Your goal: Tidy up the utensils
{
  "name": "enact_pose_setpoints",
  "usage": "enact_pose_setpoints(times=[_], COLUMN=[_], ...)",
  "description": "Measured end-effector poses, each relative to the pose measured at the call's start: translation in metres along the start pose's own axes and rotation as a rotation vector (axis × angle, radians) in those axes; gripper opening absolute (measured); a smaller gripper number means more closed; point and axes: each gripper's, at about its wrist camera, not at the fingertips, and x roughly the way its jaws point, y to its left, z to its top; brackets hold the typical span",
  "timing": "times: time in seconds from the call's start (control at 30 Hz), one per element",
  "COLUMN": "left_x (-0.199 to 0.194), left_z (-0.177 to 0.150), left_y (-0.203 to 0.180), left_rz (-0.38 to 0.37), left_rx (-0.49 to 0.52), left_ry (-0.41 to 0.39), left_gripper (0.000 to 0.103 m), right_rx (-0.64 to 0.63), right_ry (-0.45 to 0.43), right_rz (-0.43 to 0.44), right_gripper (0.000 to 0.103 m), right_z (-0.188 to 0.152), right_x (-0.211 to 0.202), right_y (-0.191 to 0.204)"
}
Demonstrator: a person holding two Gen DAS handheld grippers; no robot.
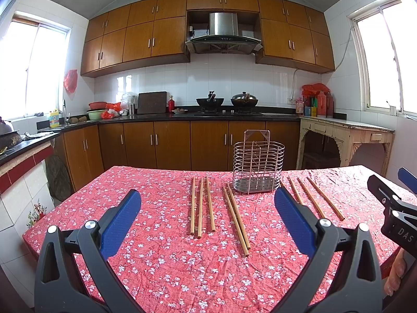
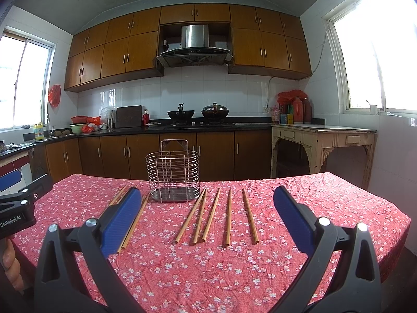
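Left gripper (image 1: 207, 214): spread wide, holding nothing, above worktop (image 1: 161, 260).
Right gripper (image 2: 207, 214): spread wide, holding nothing.
Chopsticks (image 1: 200, 206): loose on worktop, at 12 o'clock from left gripper.
Wire basket (image 1: 258, 167): upright, at 1 o'clock, behind chopsticks.

Sunlit kitchen (image 1: 208, 78), wooden cabinets (image 1: 156, 36), white tiles (image 1: 221, 78)
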Motion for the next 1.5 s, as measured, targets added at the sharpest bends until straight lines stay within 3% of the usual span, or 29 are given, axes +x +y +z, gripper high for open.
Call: enact_pose_setpoints(times=[0.67, 0.8, 1.0, 1.1, 1.17, 1.33, 1.5], left_x=[0.008, 0.024, 0.065, 0.091, 0.109, 0.154, 0.185], left_z=[-0.008, -0.013, -0.015, -0.014, -0.012, -0.02, -0.036], left_y=[0.001, 0.009, 0.033, 0.044, 0.052, 0.065, 0.064], left_rz=[0.01, 0.027, 0.044, 0.063, 0.066, 0.017, -0.038], left_rx=[-0.004, -0.019, -0.052, -0.037, -0.03, -0.029, -0.039], left_ry=[0.013, 0.072, 0.199, 0.256, 0.299, 0.428, 0.552], left_gripper=[0.101, 0.101, 0.101, 0.101, 0.096, 0.07, 0.055], right_rx=[0.009, 0.042, 0.128, 0.153, 0.165, 0.144, 0.124], right_ry=[0.02, 0.071, 0.217, 0.321, 0.389, 0.584, 0.683], right_rz=[-0.007, -0.013, -0.083, -0.122, -0.129, -0.128, -0.125], right_gripper=[0.099, 0.099, 0.098, 0.079, 0.059, 0.041, 0.033], right_z=[-0.009, -0.013, -0.019, -0.021, -0.024, -0.044, -0.065], right_x=[0.016, 0.028, 0.069, 0.101, 0.122, 0.177, 0.211], right_y=[0.001, -0.009, -0.04, -0.063, -0.074, -0.087, -0.087])
